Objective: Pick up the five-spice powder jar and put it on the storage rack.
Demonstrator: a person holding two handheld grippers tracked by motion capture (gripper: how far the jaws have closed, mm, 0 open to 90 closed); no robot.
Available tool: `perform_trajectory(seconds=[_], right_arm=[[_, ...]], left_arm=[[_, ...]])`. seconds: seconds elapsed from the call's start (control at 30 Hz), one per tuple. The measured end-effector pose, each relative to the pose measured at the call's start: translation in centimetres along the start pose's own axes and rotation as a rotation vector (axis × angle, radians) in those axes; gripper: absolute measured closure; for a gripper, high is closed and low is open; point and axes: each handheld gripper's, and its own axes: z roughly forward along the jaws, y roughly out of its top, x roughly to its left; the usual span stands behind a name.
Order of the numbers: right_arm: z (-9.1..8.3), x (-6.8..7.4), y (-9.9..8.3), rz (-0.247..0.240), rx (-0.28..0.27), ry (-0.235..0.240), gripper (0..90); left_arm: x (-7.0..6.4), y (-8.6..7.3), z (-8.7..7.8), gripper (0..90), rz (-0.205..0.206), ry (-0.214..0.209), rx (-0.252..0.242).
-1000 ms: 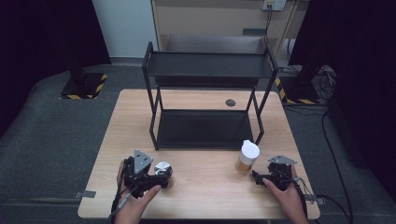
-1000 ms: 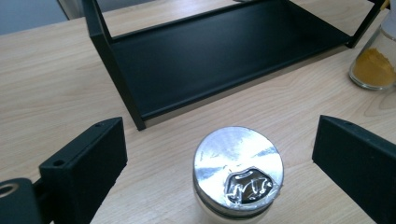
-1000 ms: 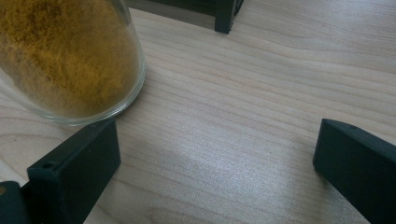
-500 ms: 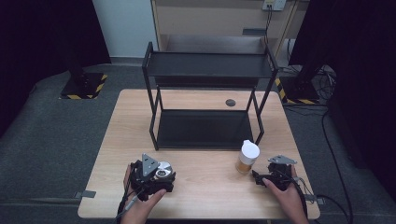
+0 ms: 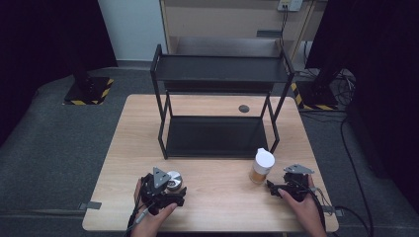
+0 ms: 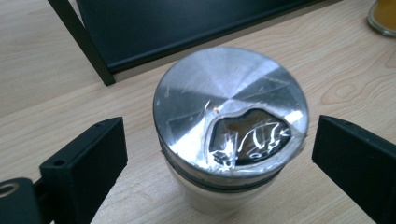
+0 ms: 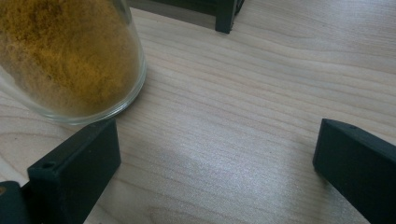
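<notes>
A small jar with a torn silver foil top [image 6: 231,126] stands on the wooden table [image 5: 222,207], near its front left. My left gripper [image 6: 217,140] is open with one jaw on each side of the jar, both clear of it. From above, the left gripper [image 5: 165,190] sits just behind the silver-topped jar [image 5: 173,180]. A glass jar of yellow powder [image 7: 70,56] with a white lid [image 5: 263,159] stands at the front right. My right gripper [image 7: 217,140] is open over bare wood, its left jaw close beside that jar's base. The right gripper [image 5: 284,186] lies right of the jar.
A black two-tier metal rack [image 5: 217,69] stands across the middle and back of the table, its front legs just behind both jars. A small dark round disc [image 5: 243,108] lies on the table behind the rack's lower shelf.
My left gripper has slid right, so the silver-topped jar now sits between its jaws. The right gripper and the powder jar have not moved.
</notes>
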Motion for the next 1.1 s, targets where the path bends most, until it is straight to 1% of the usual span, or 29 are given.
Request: perform_trajectory(seconds=[0.2,0.37,0.53,0.67,0.73,0.83,0.93,1.03,1.1], right_arm=[[0.0,0.0,0.0,0.0,0.0,0.0,1.7],[0.0,0.0,0.0,-0.001,0.0,0.0,1.7],[0.0,0.0,0.0,0.0,0.0,0.0,1.7],[0.0,0.0,0.0,-0.001,0.0,0.0,1.7],[0.0,0.0,0.0,0.0,0.0,0.0,1.7],[0.0,0.0,0.0,0.0,0.0,0.0,1.7],[0.0,0.0,0.0,-0.001,0.0,0.0,1.7],[0.0,0.0,0.0,0.0,0.0,0.0,1.7],[0.0,0.0,0.0,-0.001,0.0,0.0,1.7]], left_arm=[[0.1,-0.2,0.6,2.3,-0.007,-0.011,0.013],[0.1,-0.4,1.0,2.6,-0.009,-0.011,0.02],[0.4,-0.8,1.7,4.5,-0.009,-0.012,0.039],[0.6,-1.0,1.8,5.6,-0.012,-0.016,0.038],[0.7,-1.0,1.8,7.2,-0.011,-0.018,0.034],[0.9,-1.3,1.8,9.6,-0.023,-0.027,0.019],[1.1,-1.3,1.9,11.5,-0.025,-0.032,0.02],[1.5,-1.4,1.9,15.4,-0.029,-0.042,0.015],[1.5,-1.5,2.0,16.0,-0.029,-0.041,0.014]])
